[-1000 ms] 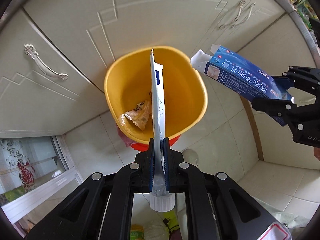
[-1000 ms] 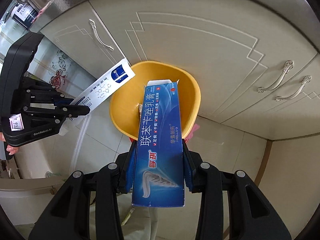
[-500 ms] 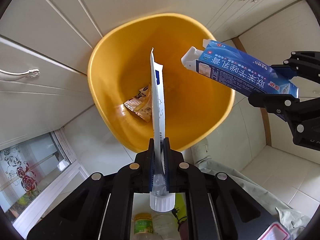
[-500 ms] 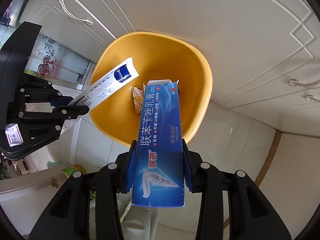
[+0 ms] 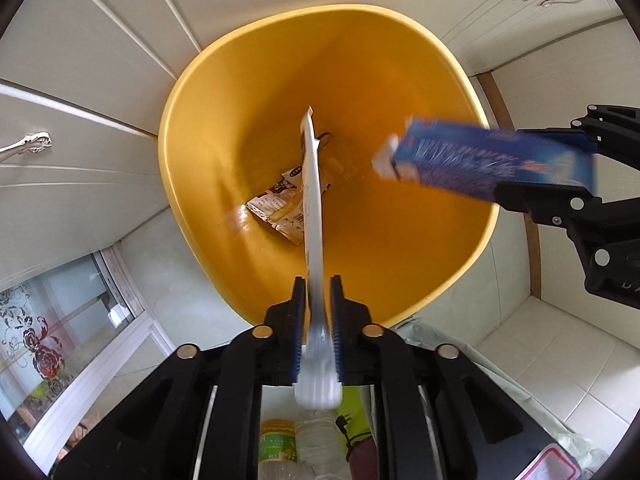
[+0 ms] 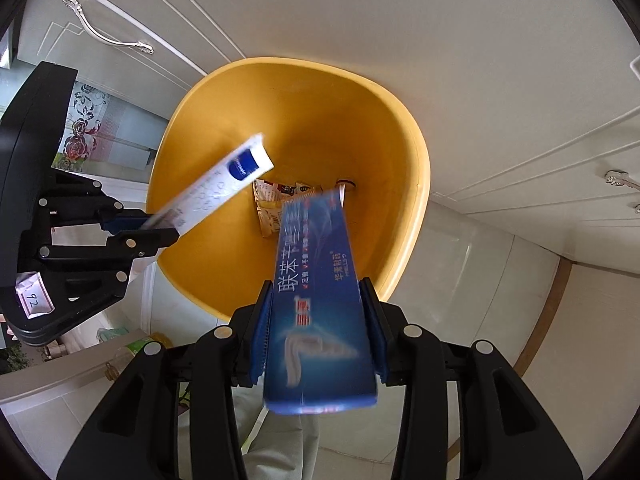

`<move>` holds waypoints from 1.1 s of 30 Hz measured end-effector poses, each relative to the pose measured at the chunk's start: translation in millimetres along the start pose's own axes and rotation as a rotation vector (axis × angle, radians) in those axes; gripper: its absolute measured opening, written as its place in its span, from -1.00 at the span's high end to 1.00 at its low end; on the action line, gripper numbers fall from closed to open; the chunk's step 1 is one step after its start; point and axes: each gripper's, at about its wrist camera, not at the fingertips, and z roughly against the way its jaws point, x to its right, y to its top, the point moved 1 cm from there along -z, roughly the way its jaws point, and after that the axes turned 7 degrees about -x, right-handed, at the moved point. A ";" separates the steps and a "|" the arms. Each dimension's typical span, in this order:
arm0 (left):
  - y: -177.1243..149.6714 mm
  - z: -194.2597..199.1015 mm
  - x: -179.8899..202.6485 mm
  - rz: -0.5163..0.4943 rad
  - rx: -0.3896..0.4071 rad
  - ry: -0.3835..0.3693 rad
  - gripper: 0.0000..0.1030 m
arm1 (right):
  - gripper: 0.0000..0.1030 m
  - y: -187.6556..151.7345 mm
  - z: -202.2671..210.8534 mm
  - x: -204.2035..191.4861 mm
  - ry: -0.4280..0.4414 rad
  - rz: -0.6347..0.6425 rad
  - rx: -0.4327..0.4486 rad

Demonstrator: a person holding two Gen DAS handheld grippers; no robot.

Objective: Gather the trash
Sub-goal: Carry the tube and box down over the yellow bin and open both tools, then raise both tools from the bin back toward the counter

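A yellow bin (image 5: 400,60) stands on the floor under both grippers, with a crumpled snack wrapper (image 5: 280,212) at its bottom. My left gripper (image 5: 318,284) points down into it. Its jaws are opening, and a white tube (image 5: 312,200) hangs blurred between the pads with a gap on each side. My right gripper (image 6: 316,288) points down over the bin's (image 6: 320,92) near rim. Its jaws are also opening, with a blue carton (image 6: 312,240) blurred and loose between them. Each wrist view shows the other gripper (image 5: 548,164) (image 6: 156,226) at the side.
Cream cabinet doors (image 5: 80,60) with metal handles (image 6: 108,40) stand behind the bin. Pale floor tiles (image 5: 560,340) lie to the right. Plastic bottles (image 5: 280,440) sit below the left gripper. A glass panel (image 5: 48,320) with a flower pattern is at the lower left.
Both grippers have sunk closer to the bin, which now fills more of each view. Both jaws have parted, and the tube and the carton, sharp before, now blur and slip downward.
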 end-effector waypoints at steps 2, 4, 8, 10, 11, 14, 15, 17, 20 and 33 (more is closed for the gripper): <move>0.0 1.4 2.1 0.004 0.008 -0.002 0.43 | -0.06 -0.9 2.1 0.9 -0.001 -0.005 0.010; 0.1 3.9 2.8 0.013 0.018 0.006 0.19 | -0.08 -2.2 4.9 3.0 -0.002 -0.015 0.018; 0.1 11.8 2.6 0.040 0.041 -0.008 0.01 | -0.11 -8.6 11.0 8.3 0.008 -0.047 0.038; -0.4 16.6 5.2 0.047 0.047 -0.011 -0.01 | -0.12 -10.7 16.0 8.9 0.010 -0.057 0.047; -0.5 20.3 9.3 0.050 0.050 -0.009 -0.01 | -0.12 -12.2 18.5 7.8 0.009 -0.059 0.054; -1.9 26.5 12.5 0.059 0.061 -0.011 -0.01 | -0.13 -12.1 25.7 9.7 0.010 -0.061 0.072; -3.1 28.0 11.8 0.062 0.068 -0.012 -0.01 | -0.13 -10.9 30.3 10.1 0.011 -0.061 0.082; -5.9 32.8 12.3 0.071 0.084 -0.008 -0.01 | -0.13 -12.7 33.5 9.6 0.011 -0.062 0.100; -12.6 39.5 7.0 0.086 0.115 -0.009 -0.01 | -0.13 -17.2 46.1 8.8 0.005 -0.069 0.136; -57.2 121.7 9.2 0.144 0.349 0.013 -0.05 | -0.14 -55.7 136.3 -19.8 -0.058 -0.124 0.372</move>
